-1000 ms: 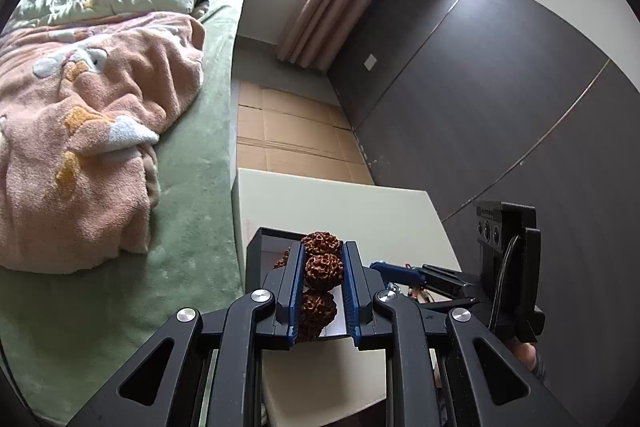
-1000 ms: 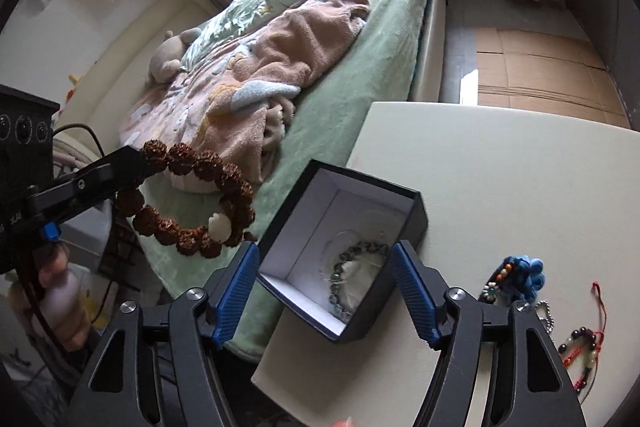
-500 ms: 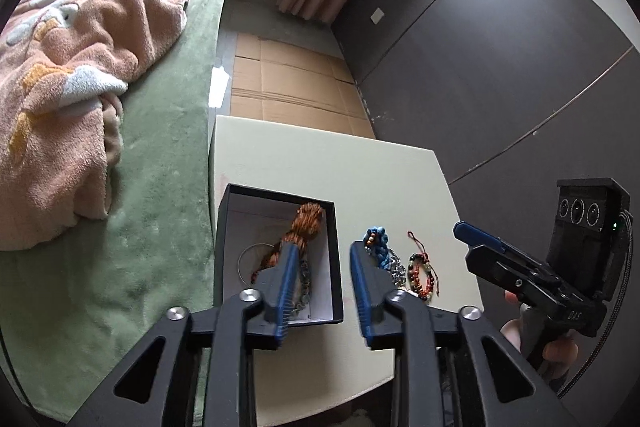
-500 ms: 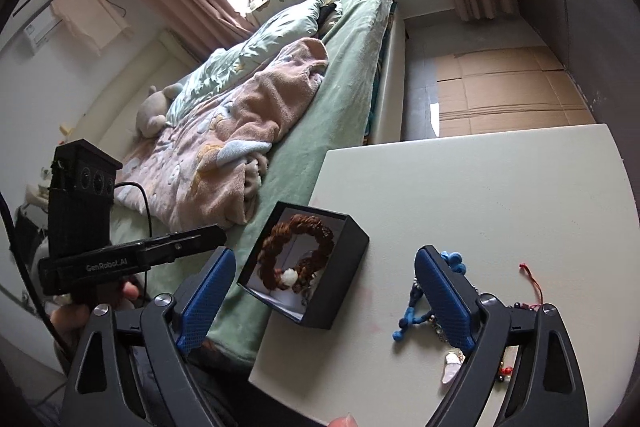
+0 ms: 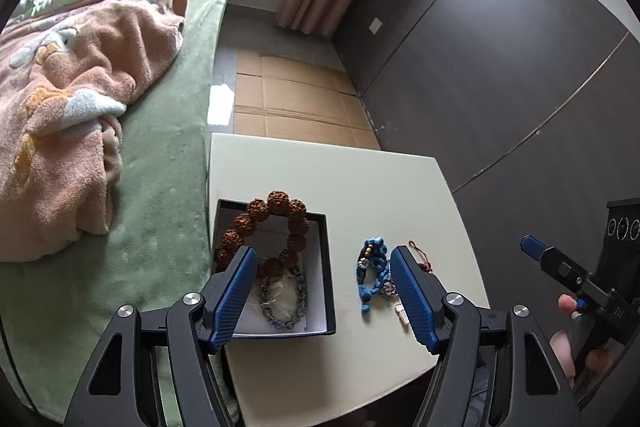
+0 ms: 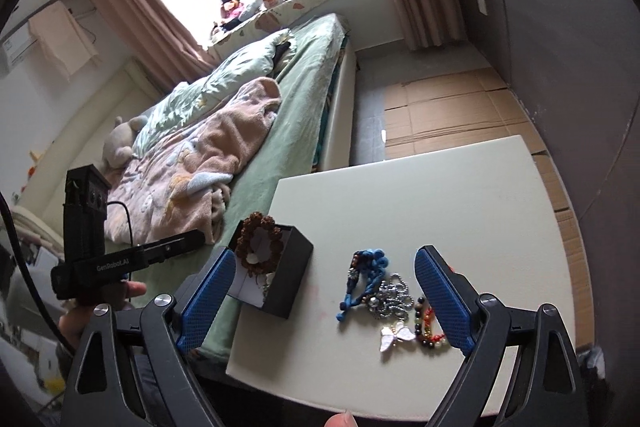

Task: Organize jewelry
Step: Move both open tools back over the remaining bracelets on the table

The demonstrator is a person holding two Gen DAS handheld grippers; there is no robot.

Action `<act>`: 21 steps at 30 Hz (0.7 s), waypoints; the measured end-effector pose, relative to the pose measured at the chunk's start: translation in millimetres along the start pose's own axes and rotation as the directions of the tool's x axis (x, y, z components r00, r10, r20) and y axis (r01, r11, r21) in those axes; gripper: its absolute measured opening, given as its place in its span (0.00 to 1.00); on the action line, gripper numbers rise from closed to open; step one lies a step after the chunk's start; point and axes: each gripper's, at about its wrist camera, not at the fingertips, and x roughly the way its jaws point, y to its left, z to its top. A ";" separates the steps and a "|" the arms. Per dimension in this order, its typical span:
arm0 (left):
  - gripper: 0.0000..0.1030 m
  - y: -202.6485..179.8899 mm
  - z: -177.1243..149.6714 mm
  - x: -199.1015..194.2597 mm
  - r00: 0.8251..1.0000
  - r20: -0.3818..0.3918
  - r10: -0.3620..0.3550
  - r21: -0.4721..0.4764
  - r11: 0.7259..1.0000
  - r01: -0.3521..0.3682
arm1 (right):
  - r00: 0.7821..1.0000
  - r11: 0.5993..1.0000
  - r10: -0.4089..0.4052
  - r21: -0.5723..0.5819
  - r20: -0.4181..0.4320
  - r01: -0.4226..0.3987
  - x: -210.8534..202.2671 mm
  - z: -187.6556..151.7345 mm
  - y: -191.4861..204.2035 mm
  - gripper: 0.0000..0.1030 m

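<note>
A black box with a white lining stands at the table's left edge. A brown bead bracelet lies in it, draped over the far rim, on top of a grey-green bracelet. My left gripper hovers above the box, its jaws opening and nothing between them. Right of the box lies a blue cord bracelet, then a silver chain, a white butterfly pendant and red and dark beads. My right gripper hangs open and empty above these loose pieces.
The cream table stands against a green bed with a pink blanket. A dark wall runs along the right. Flattened cardboard covers the floor beyond. A person's hand holds the left gripper's handle.
The left gripper has let go of the brown bead bracelet, which now lies in the box, and its jaws have spread. The right gripper has drawn back and up from the box.
</note>
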 end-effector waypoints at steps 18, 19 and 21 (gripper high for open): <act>0.68 -77.7 -17.5 48.2 0.994 -0.098 -0.049 0.167 0.984 0.065 | 0.990 0.952 -0.121 0.273 -0.069 0.136 -7.0 -32.8 -81.8 0.89; 0.68 -80.0 -18.5 53.5 0.993 -0.105 -0.051 0.170 0.983 0.068 | 0.990 0.948 -0.118 0.287 -0.078 0.136 -4.3 -34.2 -86.1 0.89; 0.63 -83.4 -20.4 65.1 0.991 -0.122 -0.053 0.174 0.982 0.074 | 0.990 0.944 -0.106 0.304 -0.096 0.131 0.9 -36.5 -91.6 0.89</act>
